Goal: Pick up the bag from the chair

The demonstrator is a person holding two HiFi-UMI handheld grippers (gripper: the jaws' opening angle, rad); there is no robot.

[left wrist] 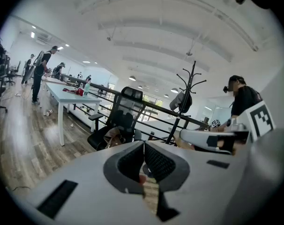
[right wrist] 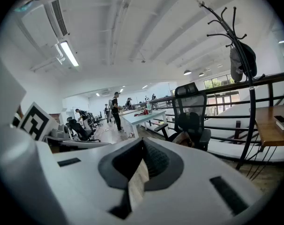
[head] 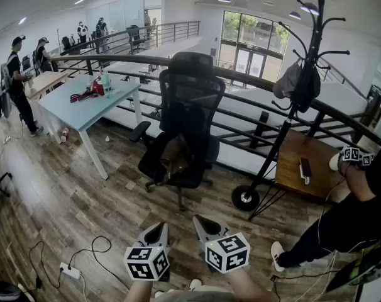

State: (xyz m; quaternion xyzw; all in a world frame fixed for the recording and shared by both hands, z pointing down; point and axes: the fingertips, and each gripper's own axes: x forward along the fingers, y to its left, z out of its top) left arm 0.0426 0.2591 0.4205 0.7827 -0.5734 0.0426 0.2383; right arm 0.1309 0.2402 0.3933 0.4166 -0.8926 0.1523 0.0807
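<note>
The brown bag (head: 176, 156) sits on the seat of the black chair (head: 192, 83), leaning against the backrest. Its long axis runs up from the seat, and its opening cannot be made out. The left hand-held gripper (head: 155, 231) and the right hand-held gripper (head: 207, 223) hang well apart from it. Both have their jaws pressed together, holding nothing.

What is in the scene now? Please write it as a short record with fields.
chair: black office chair, beside a light table
bag: brown, lying on the chair seat
left gripper: fingers together, empty, apart from the chair
right gripper: fingers together, empty, apart from the chair
task state: bag not yet picked up
</note>
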